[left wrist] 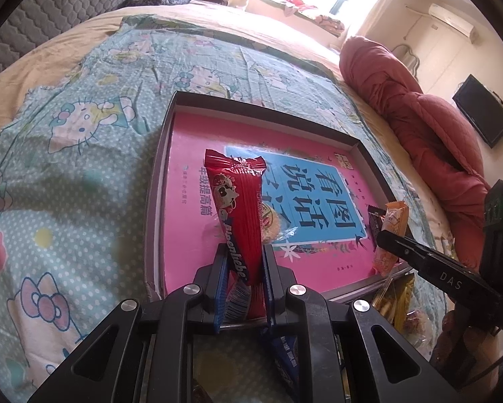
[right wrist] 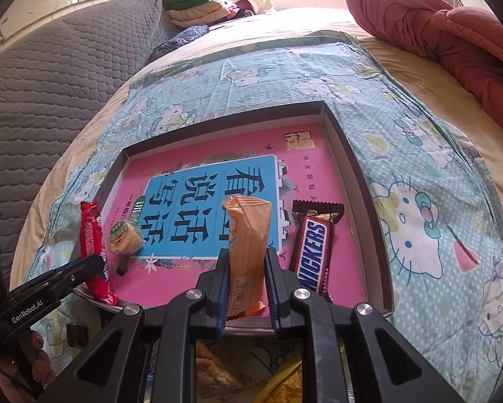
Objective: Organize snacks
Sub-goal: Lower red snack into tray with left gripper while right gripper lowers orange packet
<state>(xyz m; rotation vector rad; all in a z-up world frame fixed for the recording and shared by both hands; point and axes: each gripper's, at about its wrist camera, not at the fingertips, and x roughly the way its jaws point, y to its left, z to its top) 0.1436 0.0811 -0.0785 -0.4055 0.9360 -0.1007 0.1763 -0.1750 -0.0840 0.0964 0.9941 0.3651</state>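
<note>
With 2 snacks, a Snickers bar [right wrist: 313,252] and round biscuit pack [right wrist: 125,236], lying in the tray [right wrist: 369,181], the left gripper [left wrist: 241,262] clamps a red candy pack [left wrist: 239,208] and the right gripper [right wrist: 248,268] an orange wrapper [right wrist: 248,235], both unplaced, others waiting outside.

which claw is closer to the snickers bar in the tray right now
Right. The right claw, shut on the orange snack packet, sits just beside the Snickers bar. The left claw, holding the red candy packet, is at the tray's opposite side.

A red candy stick [left wrist: 239,215], an orange packet [right wrist: 248,238] and a brown Snickers bar [right wrist: 313,252] above a pink-and-blue book [right wrist: 217,201], on mint polka-dot cartoon-cat bedding [left wrist: 70,154].
</note>
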